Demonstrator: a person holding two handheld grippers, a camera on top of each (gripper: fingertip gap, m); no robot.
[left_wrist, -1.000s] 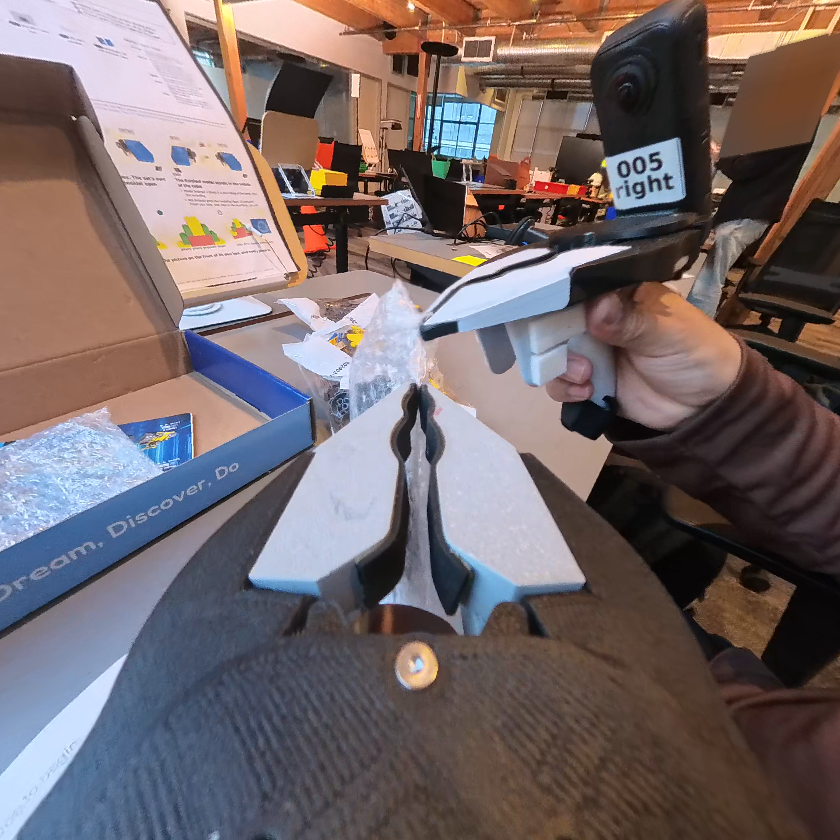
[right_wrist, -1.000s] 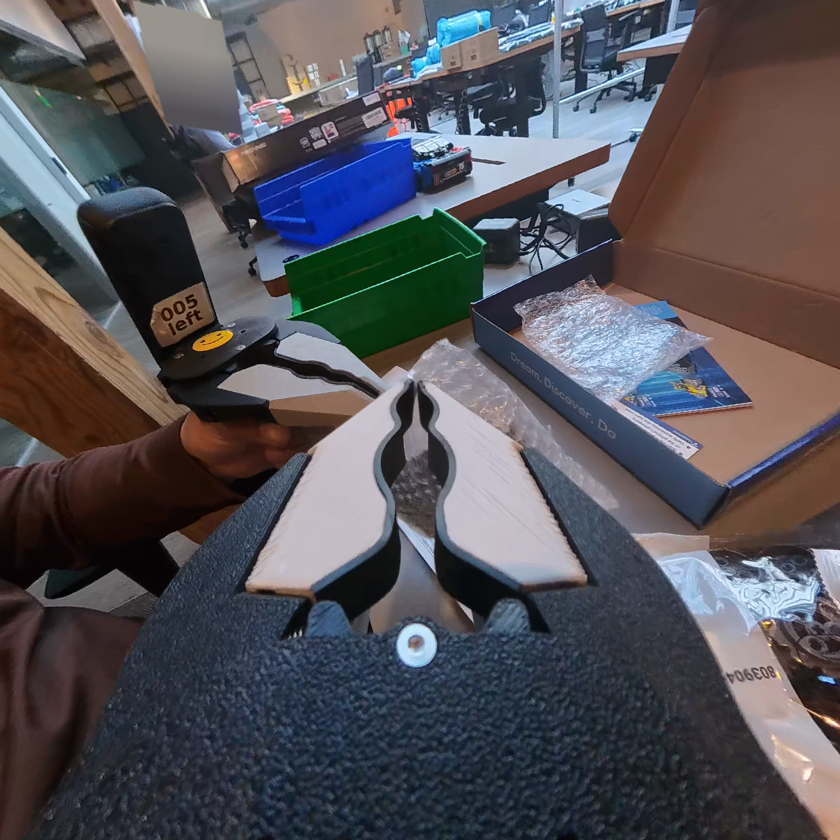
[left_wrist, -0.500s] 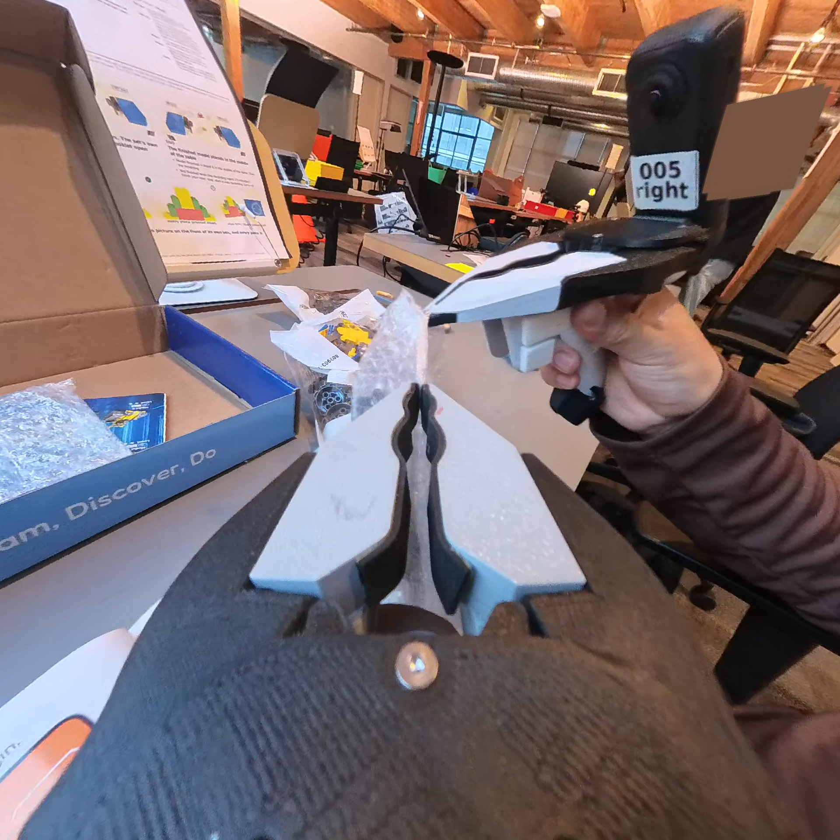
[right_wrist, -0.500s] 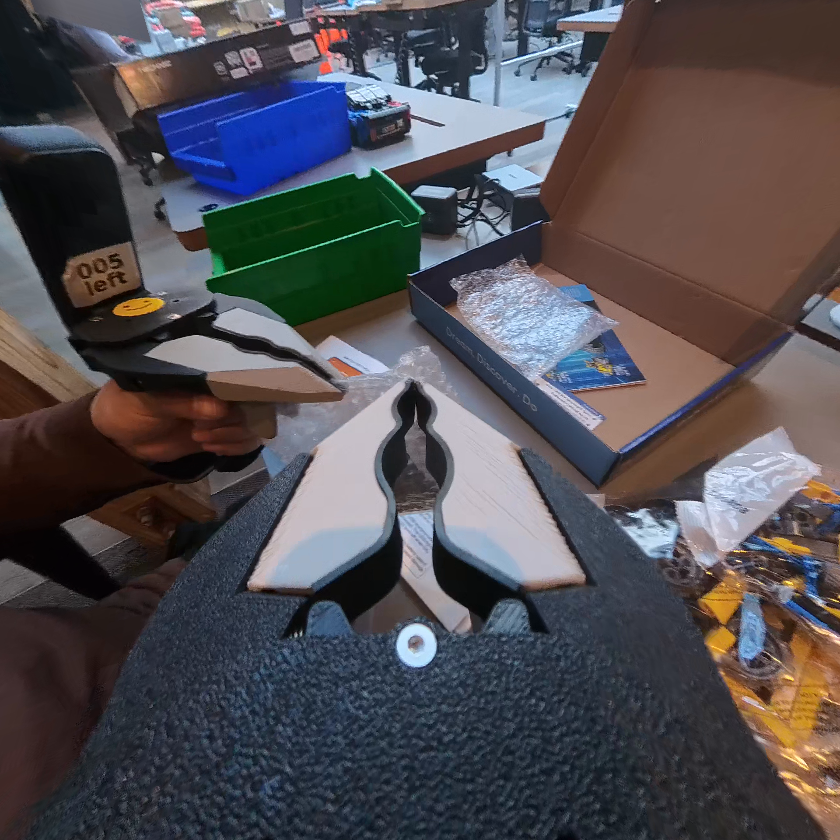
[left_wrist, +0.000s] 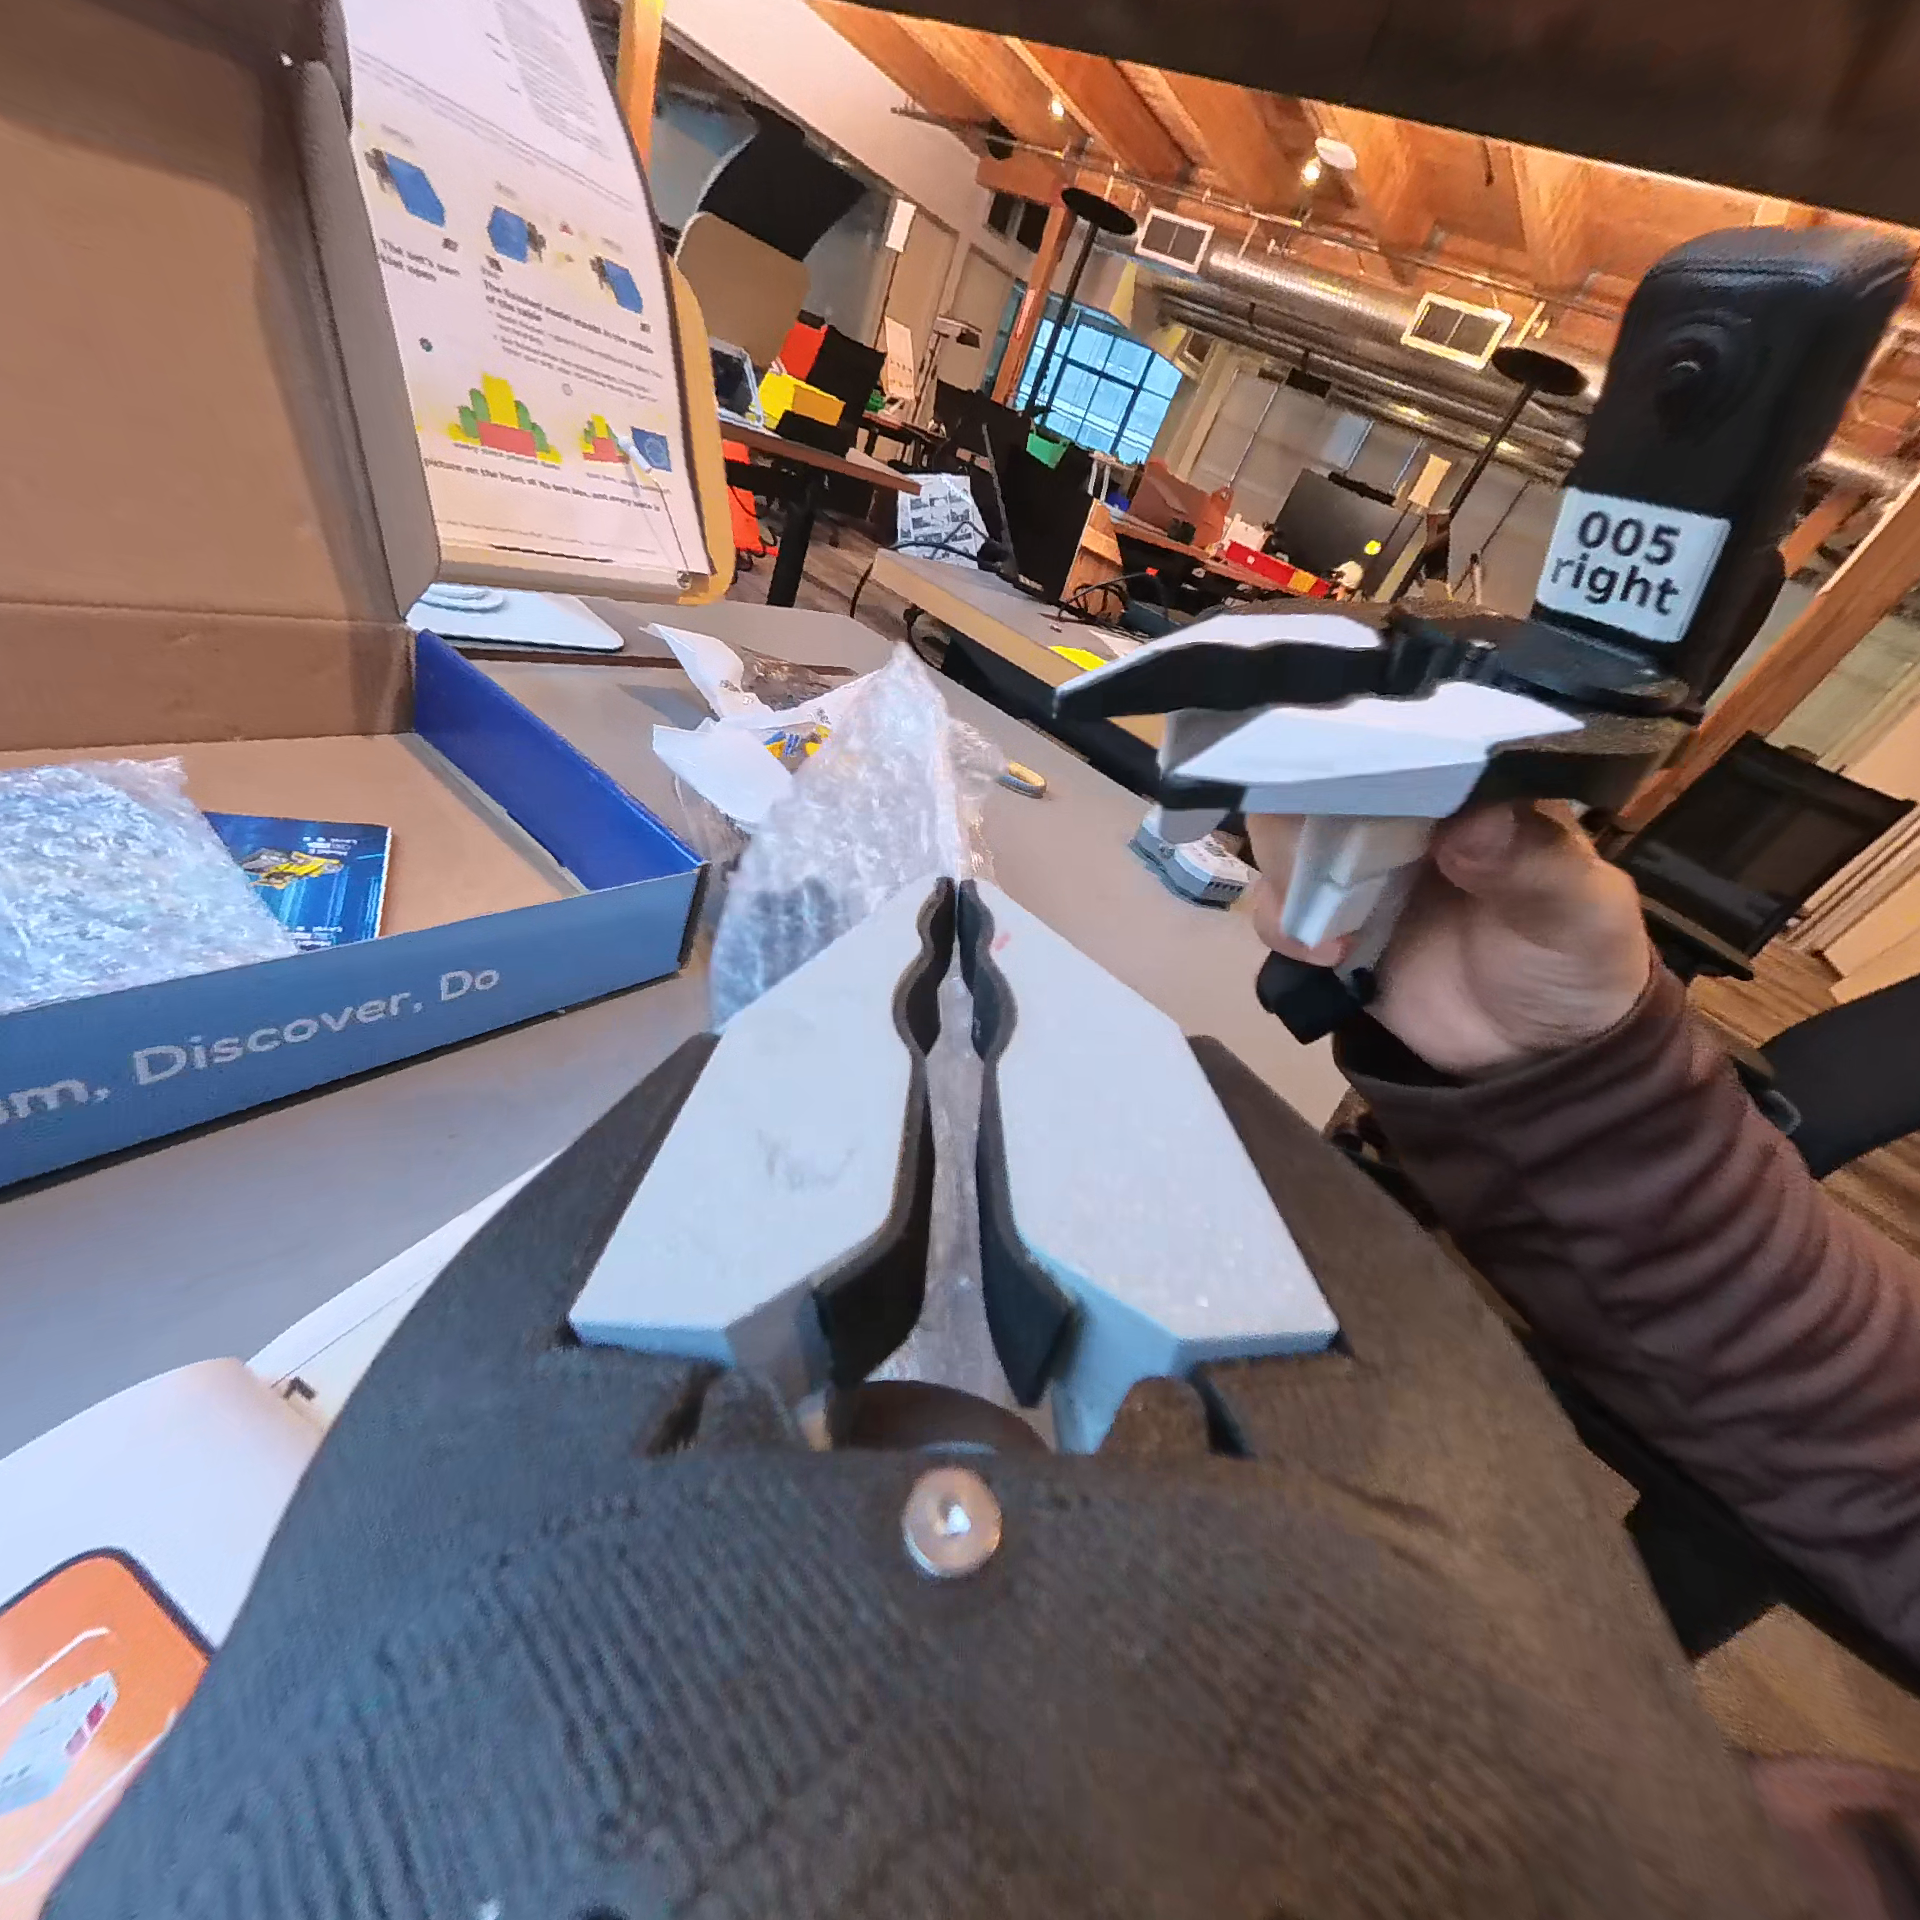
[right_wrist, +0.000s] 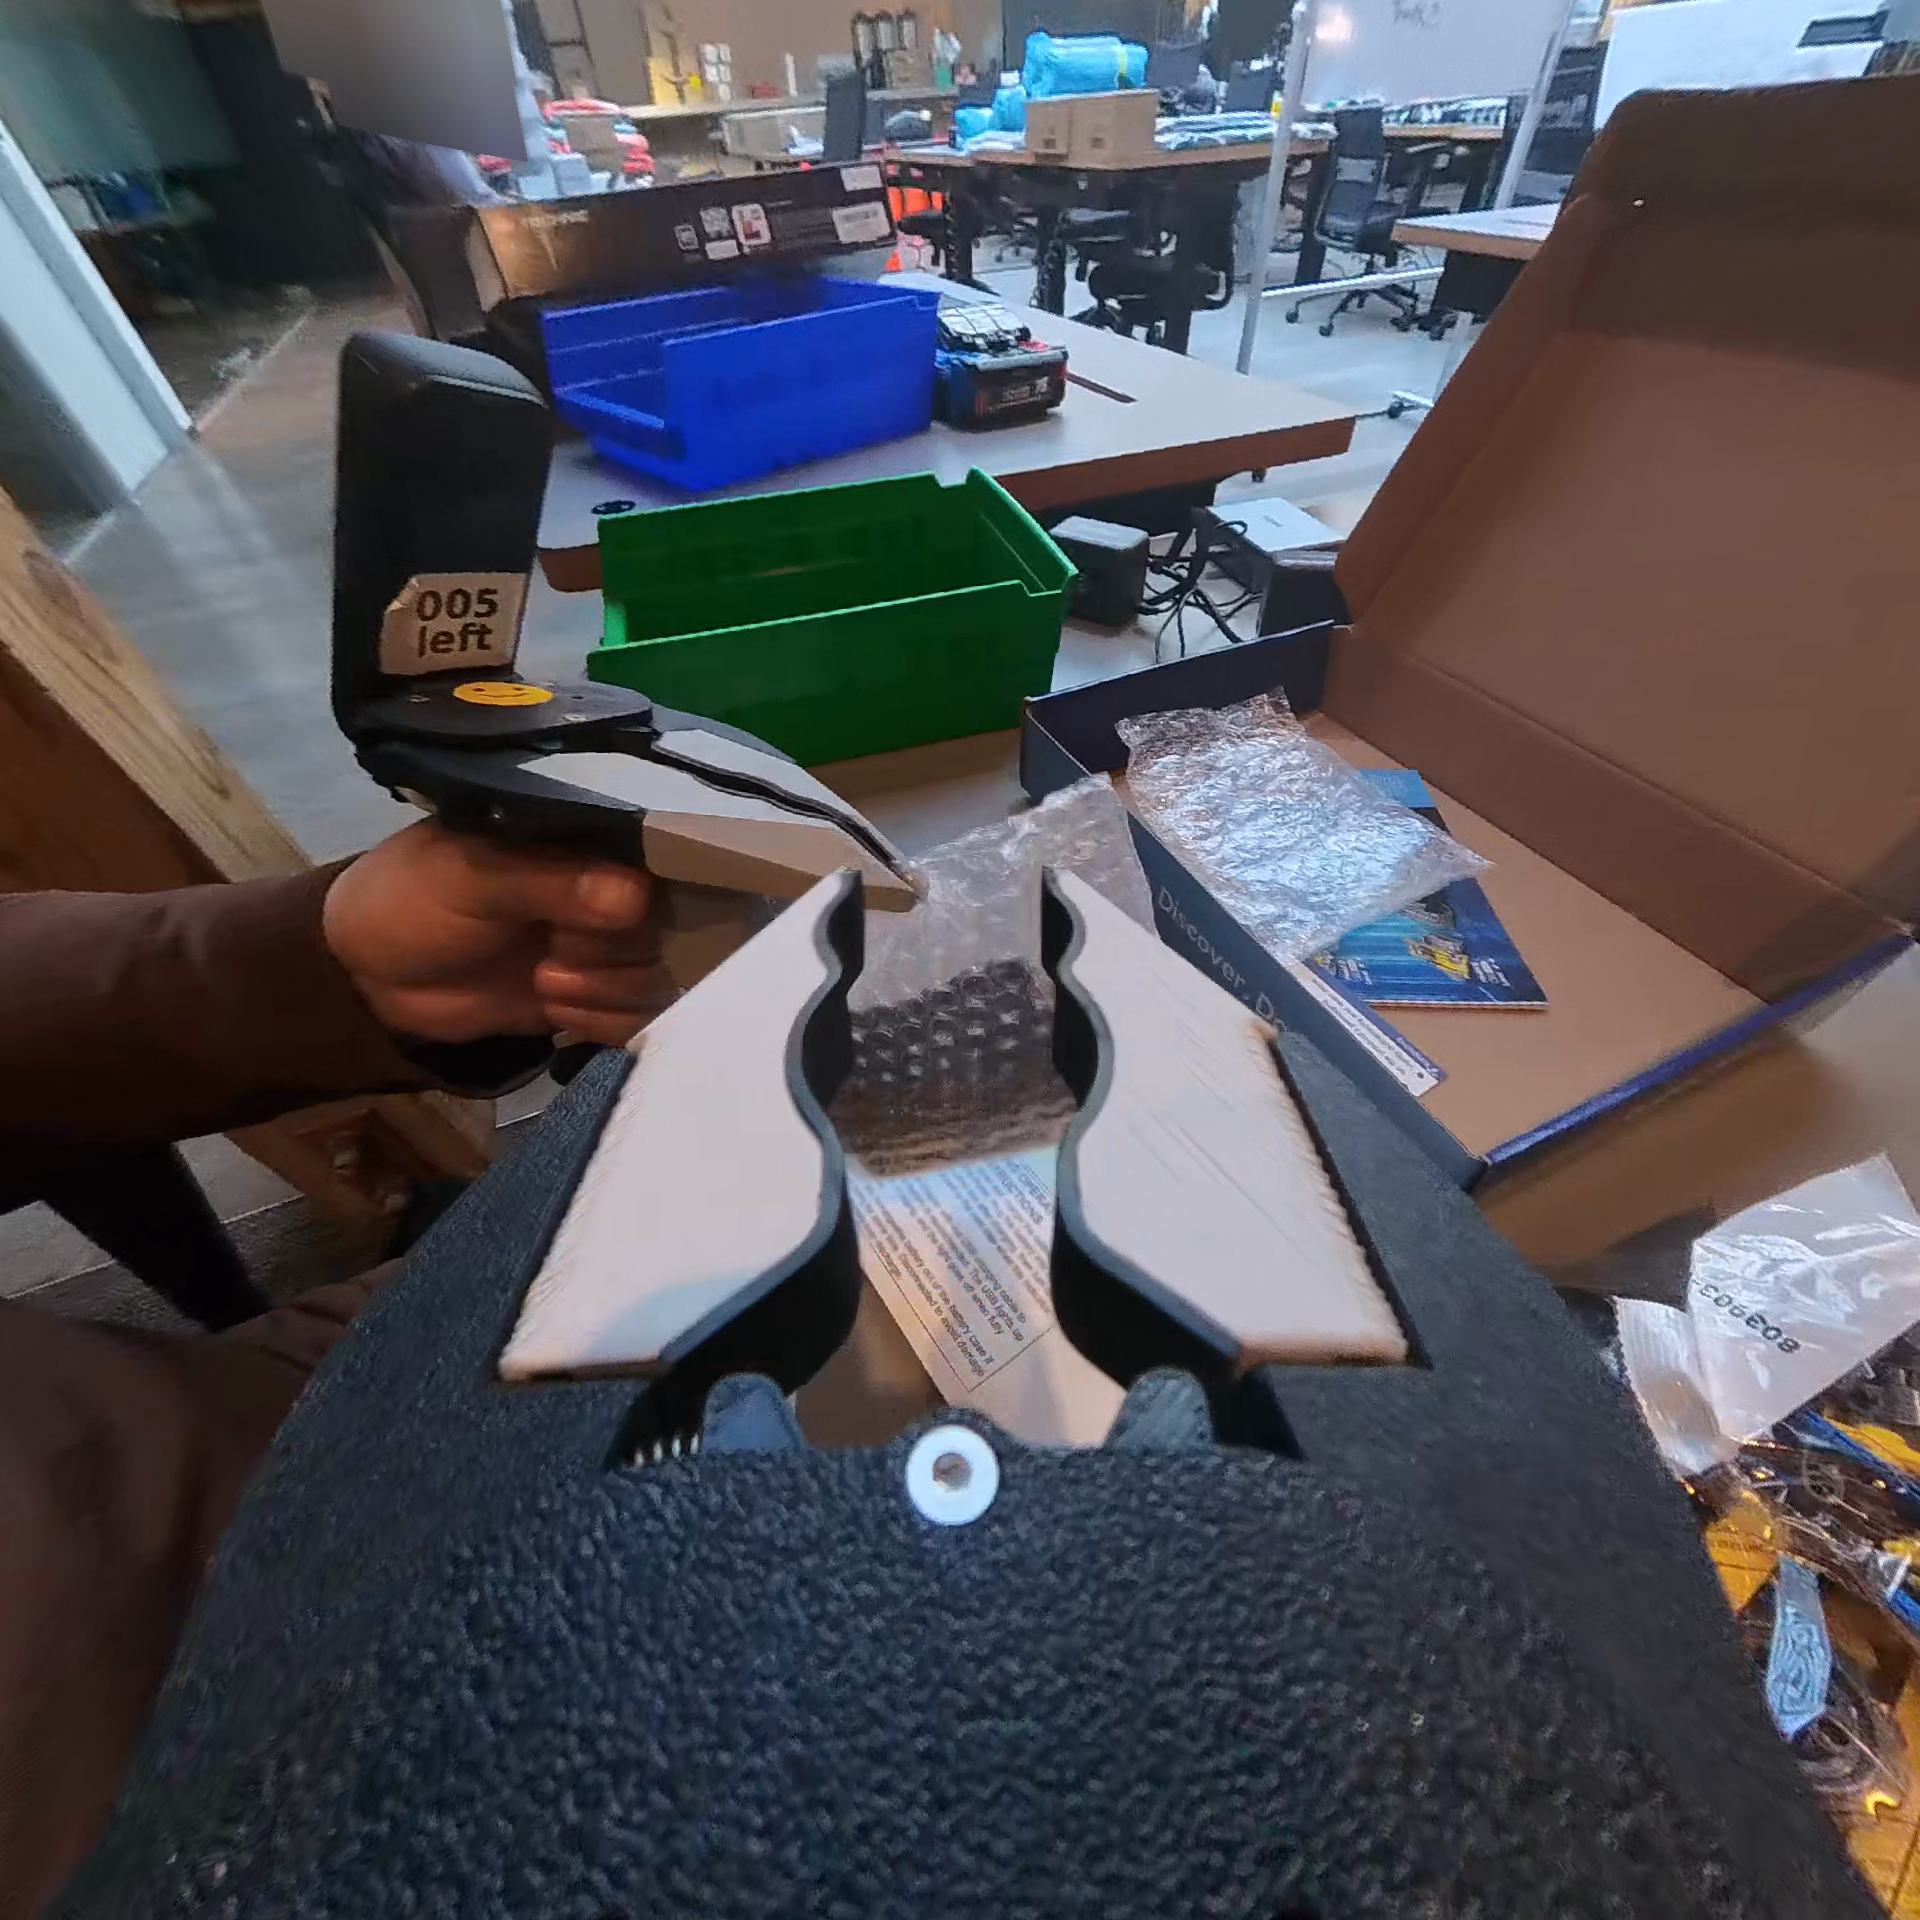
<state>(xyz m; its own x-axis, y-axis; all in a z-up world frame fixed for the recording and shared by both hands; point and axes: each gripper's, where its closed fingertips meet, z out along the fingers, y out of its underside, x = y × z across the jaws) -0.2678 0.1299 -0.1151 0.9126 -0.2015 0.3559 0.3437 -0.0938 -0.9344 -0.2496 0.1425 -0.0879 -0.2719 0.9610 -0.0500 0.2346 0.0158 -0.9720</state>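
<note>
bubble-wrap bag (left_wrist: 862, 800) hung above the table (left_wrist: 312, 1195), pinched at its edge in the left gripper (left_wrist: 954, 902), tips pressed together on the film; something dark showed inside. right gripper (right_wrist: 951, 894) stood apart, fingers wide, bag seen between them but not touched. just left of the bag lay an open blue box (left_wrist: 582, 914) holding a second bubble-wrap piece (left_wrist: 94, 883) and a blue booklet (left_wrist: 312, 868). green bin (right_wrist: 831, 623) sat beyond.

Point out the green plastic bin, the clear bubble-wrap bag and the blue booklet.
green plastic bin (right_wrist: 831, 665), right wrist view, front wall.
clear bubble-wrap bag (left_wrist: 852, 790), left wrist view, upper part.
blue booklet (right_wrist: 1423, 951), right wrist view, cover.
</note>
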